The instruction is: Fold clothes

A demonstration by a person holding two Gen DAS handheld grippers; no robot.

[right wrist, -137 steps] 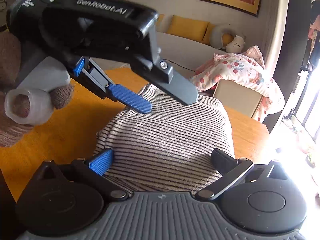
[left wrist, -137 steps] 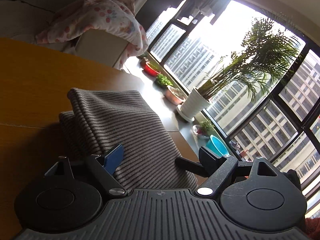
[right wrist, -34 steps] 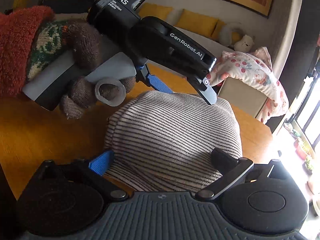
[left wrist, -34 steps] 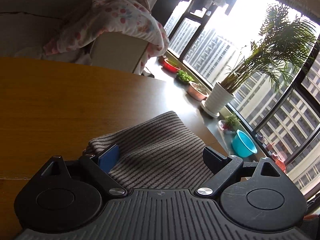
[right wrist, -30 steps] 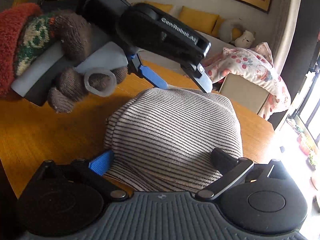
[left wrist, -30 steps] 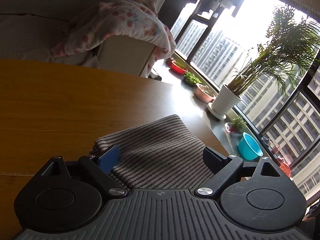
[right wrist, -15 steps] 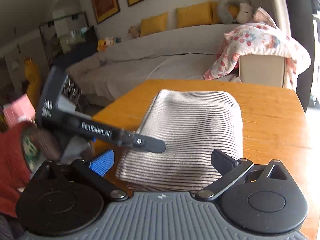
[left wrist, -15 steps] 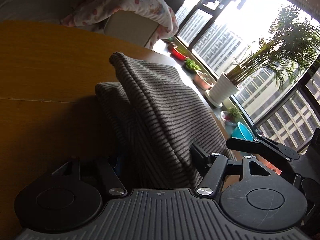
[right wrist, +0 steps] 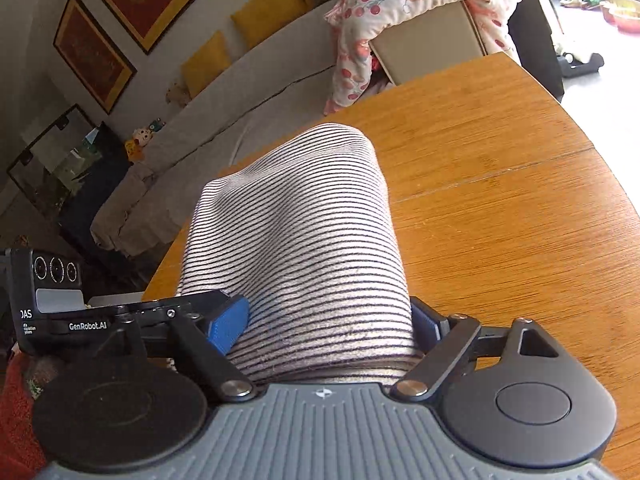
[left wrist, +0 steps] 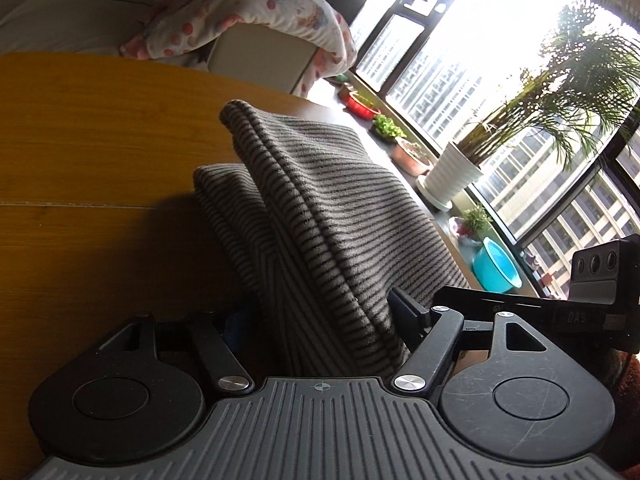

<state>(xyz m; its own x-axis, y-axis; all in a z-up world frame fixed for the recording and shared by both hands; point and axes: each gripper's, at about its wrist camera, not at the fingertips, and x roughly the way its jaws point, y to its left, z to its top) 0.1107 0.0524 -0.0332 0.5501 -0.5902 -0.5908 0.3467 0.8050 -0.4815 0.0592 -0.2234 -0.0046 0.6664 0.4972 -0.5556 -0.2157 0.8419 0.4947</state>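
We are gripping the striped sweater (left wrist: pixel 320 216) with both tools over the wooden table (left wrist: pixel 80 152). Our left gripper (left wrist: pixel 320 320) is clamping its near edge, the cloth bunching between both fingers and rising in a folded ridge. Our right gripper (right wrist: pixel 328 320) is pinching the same bundle (right wrist: pixel 300 232), its blue pad (right wrist: pixel 226 326) pressing against the stripes. The far end is resting on the table near its window-side edge. A flowered blanket (right wrist: pixel 420 4) is draping over a chair beyond.
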